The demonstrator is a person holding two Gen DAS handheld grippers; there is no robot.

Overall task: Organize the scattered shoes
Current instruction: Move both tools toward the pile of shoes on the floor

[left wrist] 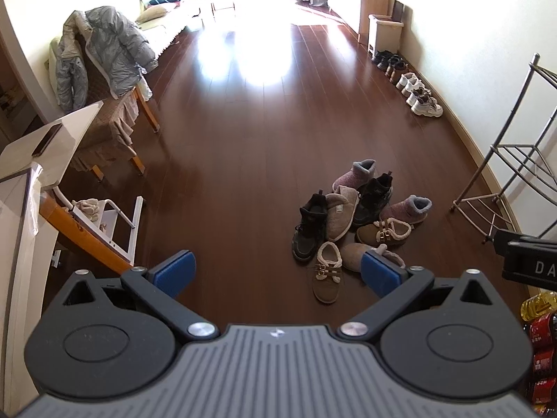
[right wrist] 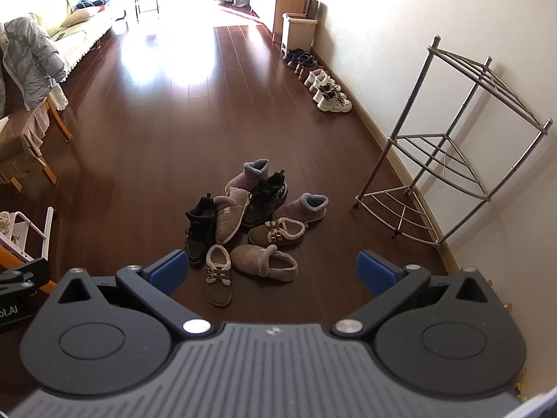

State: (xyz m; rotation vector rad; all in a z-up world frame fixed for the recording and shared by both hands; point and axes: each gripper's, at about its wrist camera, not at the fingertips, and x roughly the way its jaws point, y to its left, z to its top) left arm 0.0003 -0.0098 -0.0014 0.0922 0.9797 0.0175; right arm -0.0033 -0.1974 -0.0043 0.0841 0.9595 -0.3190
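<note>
shoes heaped on the floor, both grippers wide and empty

the left gripper [left wrist: 276, 271] hangs above the dark wooden floor [left wrist: 226, 174] with its blue pads spread wide and nothing between them; the right gripper [right wrist: 273, 271] is held the same way, fully parted and holding nothing; the pile of shoes [right wrist: 254, 223] lies ahead of both, out in the open floor: two black sneakers, two purple fleece boots, two grey slippers and two brown strapped shoes, lying against and over one another; the nearest brown strapped shoe [right wrist: 218, 277] lies toe-first toward the cameras; a bare metal corner rack [right wrist: 449, 160] stands against the right wall, apart from the pile; further along that wall a row of shoes [right wrist: 320, 83] sits neatly lined up.
</note>
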